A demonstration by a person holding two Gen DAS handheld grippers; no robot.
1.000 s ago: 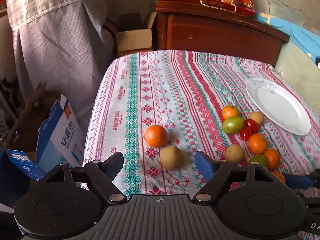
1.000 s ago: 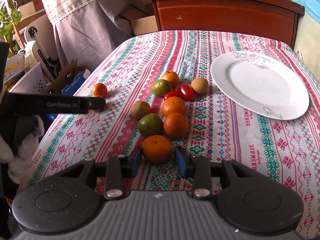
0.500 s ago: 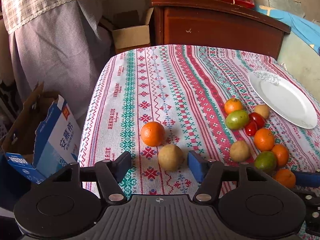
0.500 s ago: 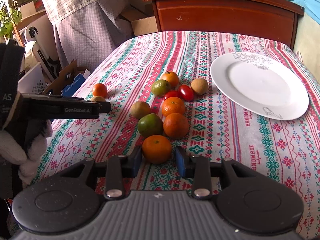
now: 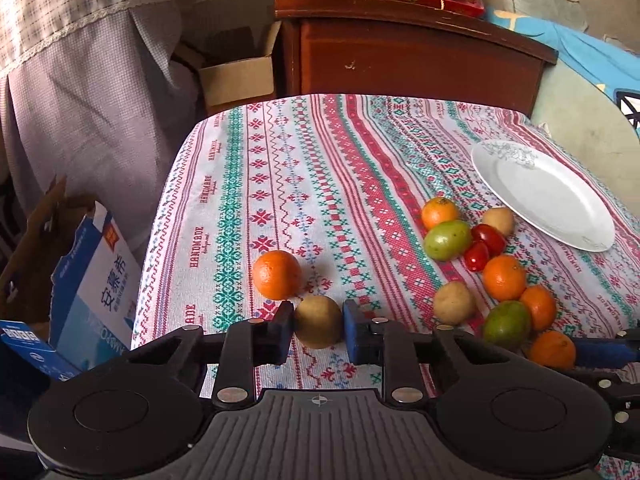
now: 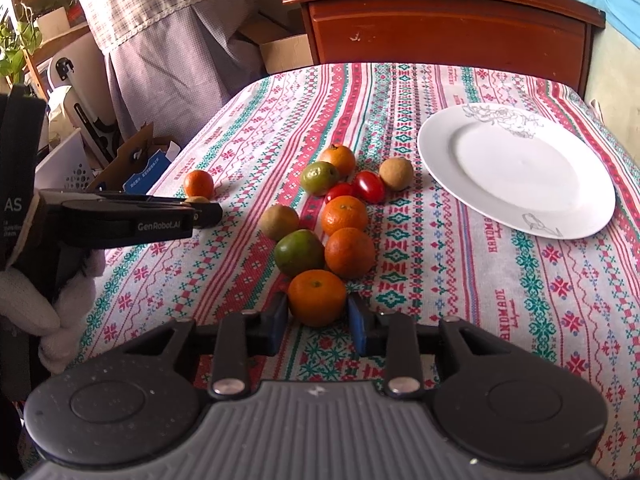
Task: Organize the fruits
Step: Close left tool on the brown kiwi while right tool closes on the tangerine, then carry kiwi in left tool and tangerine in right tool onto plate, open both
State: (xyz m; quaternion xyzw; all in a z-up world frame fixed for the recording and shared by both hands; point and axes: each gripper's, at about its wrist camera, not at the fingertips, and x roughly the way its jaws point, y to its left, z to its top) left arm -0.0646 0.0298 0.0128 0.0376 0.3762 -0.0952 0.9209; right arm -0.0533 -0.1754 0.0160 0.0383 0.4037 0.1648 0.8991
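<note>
While clamping fruit, both well left of the white plate.
Farthest from plate, brown fruit pinched in left gripper; orange between pads of closing right gripper, nearer plate, ahead-right.

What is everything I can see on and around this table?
oranges: five, orange, four clustered mid-table, one apart at left
green fruits: two, green, in the cluster
tomatoes: two, red, in the cluster
brown fruits: three, tan, two by the cluster, one beside the lone orange
plate: one, white, bare, right of the fruit
tablecloth: one, red and green pattern, covering the table
cabinet: one, brown wood, behind the table
glove: one, white, far left
left fingers: black and blue, shut on the near brown fruit
right fingers: black and blue, closing around the nearest orange
</note>
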